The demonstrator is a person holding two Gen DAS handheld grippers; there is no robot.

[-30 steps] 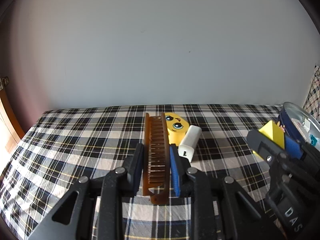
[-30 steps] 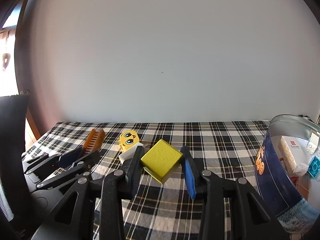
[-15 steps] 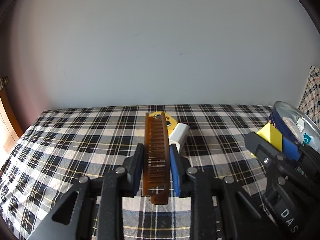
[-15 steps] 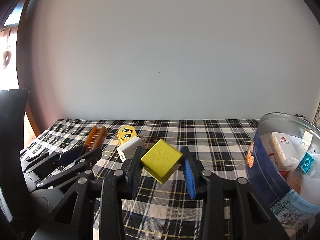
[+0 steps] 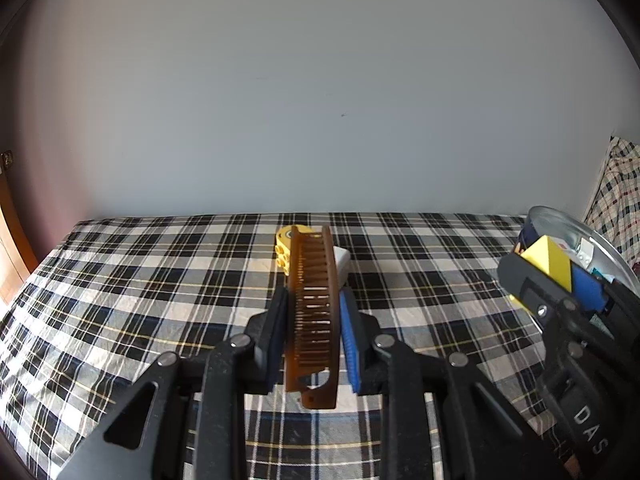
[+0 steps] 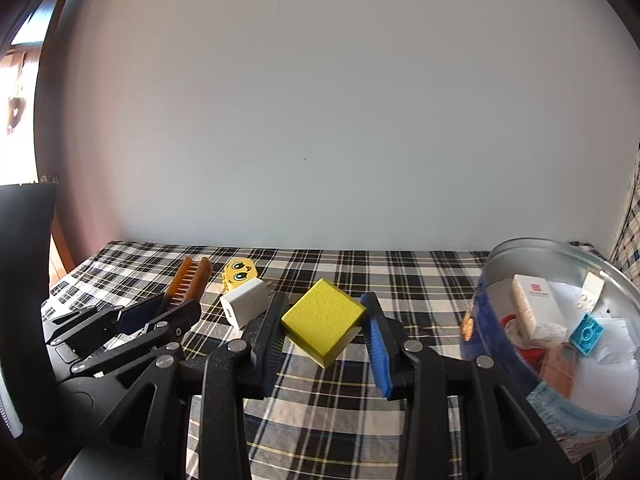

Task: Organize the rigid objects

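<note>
My left gripper (image 5: 313,312) is shut on a brown comb (image 5: 313,312) and holds it above the plaid cloth; the comb also shows in the right wrist view (image 6: 188,282). My right gripper (image 6: 324,324) is shut on a yellow block (image 6: 323,326), tilted, in the air; the block also shows in the left wrist view (image 5: 548,258). A round blue tin (image 6: 480,320) with several small items stands to the right of the block. A yellow face brick (image 6: 239,274) and a white charger (image 6: 246,306) lie on the cloth.
The plaid cloth (image 5: 160,280) covers the surface up to a pale wall. The tin (image 5: 560,224) sits at the right edge in the left wrist view, behind the right gripper. A plaid pillow (image 5: 618,196) lies at far right. A dark panel (image 6: 24,280) stands at left.
Both grippers have risen with their objects. The right gripper has moved closer to the tin. The face brick and charger now lie mostly hidden behind the comb in the left wrist view.
</note>
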